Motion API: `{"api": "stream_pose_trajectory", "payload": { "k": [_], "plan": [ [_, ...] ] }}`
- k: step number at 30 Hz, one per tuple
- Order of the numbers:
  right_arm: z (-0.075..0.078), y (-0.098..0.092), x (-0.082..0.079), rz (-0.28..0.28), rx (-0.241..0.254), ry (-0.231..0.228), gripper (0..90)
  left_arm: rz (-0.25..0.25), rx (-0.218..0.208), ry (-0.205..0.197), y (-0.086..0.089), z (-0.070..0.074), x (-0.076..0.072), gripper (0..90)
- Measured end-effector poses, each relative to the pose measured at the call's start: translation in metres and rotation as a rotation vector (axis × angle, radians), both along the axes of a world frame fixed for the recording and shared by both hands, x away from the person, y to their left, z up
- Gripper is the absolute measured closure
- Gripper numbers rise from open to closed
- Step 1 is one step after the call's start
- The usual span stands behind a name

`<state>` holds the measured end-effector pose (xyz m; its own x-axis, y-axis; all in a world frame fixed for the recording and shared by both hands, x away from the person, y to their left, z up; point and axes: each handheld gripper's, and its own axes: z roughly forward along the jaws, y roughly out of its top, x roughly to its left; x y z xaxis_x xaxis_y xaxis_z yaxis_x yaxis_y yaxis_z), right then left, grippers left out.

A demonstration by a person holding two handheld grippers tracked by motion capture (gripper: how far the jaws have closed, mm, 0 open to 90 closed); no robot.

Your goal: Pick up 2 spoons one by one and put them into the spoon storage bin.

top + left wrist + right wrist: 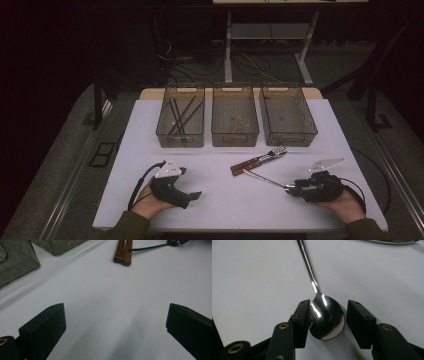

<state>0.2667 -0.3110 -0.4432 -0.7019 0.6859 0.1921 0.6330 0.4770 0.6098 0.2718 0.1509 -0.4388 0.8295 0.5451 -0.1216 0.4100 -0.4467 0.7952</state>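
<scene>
We see the right gripper (327,320) low over the white table (220,200), its jaws partly closed around the bowl of a steel spoon (325,315); one pad touches the bowl's edge, the other stands just clear of it. The spoon lies flat on the table, its handle pointing away toward two wooden-handled utensils (257,161) lying side by side near the table's middle. Our left gripper (192,196) rests well apart at the left, jaws spread wide with nothing between them. Beyond stand three translucent bins (235,120) in a row; the left one holds dark sticks (181,116).
</scene>
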Motion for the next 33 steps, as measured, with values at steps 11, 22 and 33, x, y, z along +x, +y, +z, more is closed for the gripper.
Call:
{"api": "stream_pose_trajectory", "payload": {
  "k": [11, 22, 33],
  "plan": [
    [0.001, 0.006, -0.005, 0.049, -0.059, -0.042, 60.2, -0.001, 0.004, 0.001, 0.000, 0.000, 0.000, 1.6],
    [0.004, 0.006, -0.009, 0.062, -0.080, -0.067, 75.8, 0.000, 0.000, -0.001, 0.000, 0.000, -0.001, 1.6],
    [0.009, 0.007, -0.012, 0.098, -0.045, -0.072, 86.7, -0.001, 0.001, 0.001, -0.001, 0.000, -0.001, 1.6]
  ]
}}
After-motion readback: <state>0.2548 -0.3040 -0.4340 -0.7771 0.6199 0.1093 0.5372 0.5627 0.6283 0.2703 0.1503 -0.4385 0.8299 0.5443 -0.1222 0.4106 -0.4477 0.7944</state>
